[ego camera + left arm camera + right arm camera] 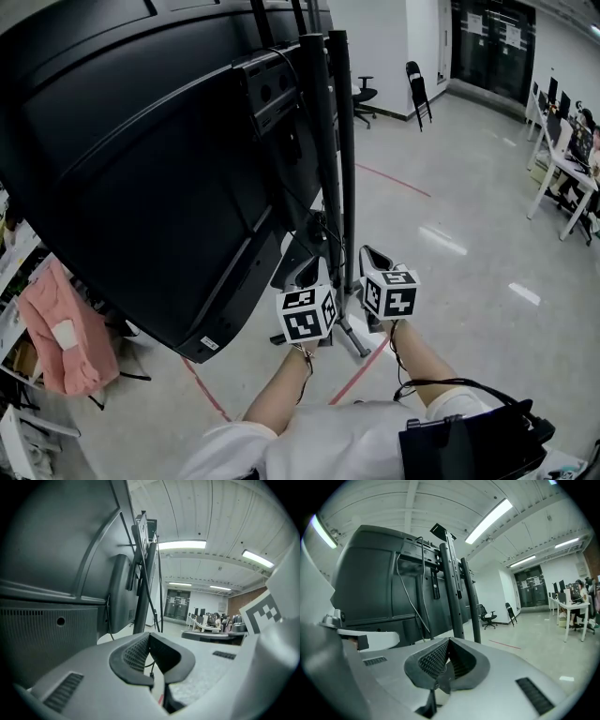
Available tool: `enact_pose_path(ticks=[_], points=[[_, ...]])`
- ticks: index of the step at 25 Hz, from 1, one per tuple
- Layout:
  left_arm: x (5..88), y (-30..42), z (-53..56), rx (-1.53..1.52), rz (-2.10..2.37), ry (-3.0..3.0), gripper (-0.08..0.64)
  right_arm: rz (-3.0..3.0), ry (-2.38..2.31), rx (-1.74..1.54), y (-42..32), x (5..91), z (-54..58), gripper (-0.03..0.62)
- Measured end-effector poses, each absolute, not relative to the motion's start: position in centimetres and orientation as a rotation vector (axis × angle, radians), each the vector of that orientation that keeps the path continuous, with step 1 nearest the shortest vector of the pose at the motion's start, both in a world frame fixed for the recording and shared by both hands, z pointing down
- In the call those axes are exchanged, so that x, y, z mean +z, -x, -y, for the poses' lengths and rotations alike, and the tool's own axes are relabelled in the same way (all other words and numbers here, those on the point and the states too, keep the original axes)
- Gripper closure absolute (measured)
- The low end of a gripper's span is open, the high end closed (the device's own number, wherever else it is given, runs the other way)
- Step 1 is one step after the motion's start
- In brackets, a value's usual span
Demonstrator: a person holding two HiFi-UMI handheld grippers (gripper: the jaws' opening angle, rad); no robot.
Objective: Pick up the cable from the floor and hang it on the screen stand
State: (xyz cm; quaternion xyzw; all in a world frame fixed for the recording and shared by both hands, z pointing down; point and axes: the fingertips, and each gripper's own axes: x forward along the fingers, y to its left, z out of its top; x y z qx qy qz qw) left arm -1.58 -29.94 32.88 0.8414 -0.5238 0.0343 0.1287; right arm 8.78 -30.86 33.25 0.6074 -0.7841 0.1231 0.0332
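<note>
The black screen (141,169) leans on its screen stand (325,141), whose two dark poles run down to the floor (469,206) just beyond both grippers. A thin cable (414,605) hangs in a loop down the back of the screen, left of the poles and above the grippers, not on the floor. The left gripper (307,271) sits near the foot of the stand. Its ribbed fingers (136,653) meet at their tips, with a narrow slit behind them. Through that slit a thin dark strand with a small plug shows against the pale floor; it seems to lie beyond the fingers, and whether it touches them cannot be told. The right gripper (374,257) is just right of the left one, its fingers (433,660) pressed together with nothing between them, well below the hanging loop.
</note>
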Motion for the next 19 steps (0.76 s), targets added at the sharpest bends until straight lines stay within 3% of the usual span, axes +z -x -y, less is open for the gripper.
enact_pose_path(ticks=[19], points=[[33.66,1.94,29.75,0.098,1.571,-2.386,0.555,2.403,-1.847,0.335,-9.55,33.06,30.65,0.575]])
